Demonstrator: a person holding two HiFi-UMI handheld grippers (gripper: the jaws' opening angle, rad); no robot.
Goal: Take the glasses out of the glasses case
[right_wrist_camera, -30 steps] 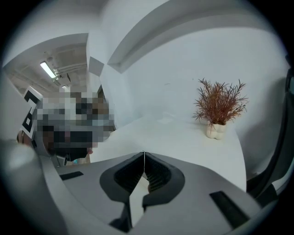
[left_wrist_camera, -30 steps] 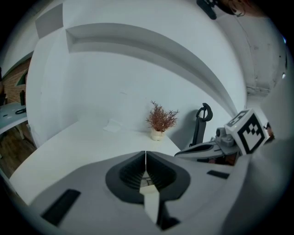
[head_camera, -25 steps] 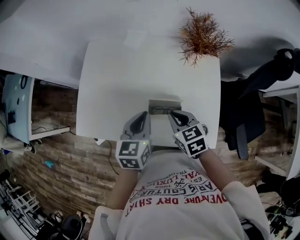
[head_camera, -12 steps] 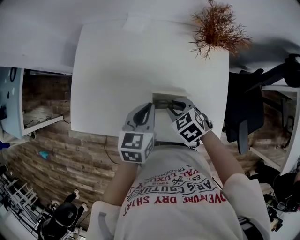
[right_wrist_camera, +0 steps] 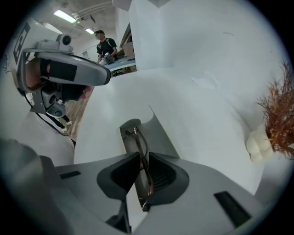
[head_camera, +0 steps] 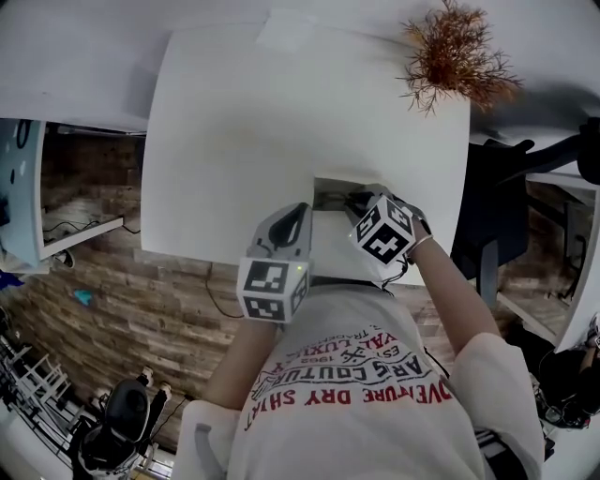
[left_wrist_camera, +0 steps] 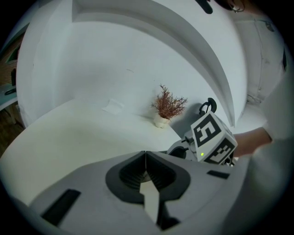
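The glasses case (head_camera: 330, 187) lies open near the front edge of the white table (head_camera: 281, 122). The thin-framed glasses (right_wrist_camera: 139, 140) rest folded in the case (right_wrist_camera: 158, 135). My right gripper (right_wrist_camera: 141, 158) points steeply down into it. Its jaws are closing, with the glasses between them and the tips pinching the frame. In the head view this gripper (head_camera: 359, 201) sits over the case's right part. My left gripper (head_camera: 302, 210) rests at the case's left edge. Its jaws (left_wrist_camera: 145, 153) meet at the tips, with nothing visible between them.
A dried reddish plant (head_camera: 459, 56) in a small white pot stands at the table's far right corner. A pale paper slip (head_camera: 286, 28) lies at the far edge. A dark chair (head_camera: 497, 216) stands right of the table, with brick-pattern floor below.
My right gripper has rolled, tipped down into the case and come around the glasses. My left gripper has sunk a little beside the case.
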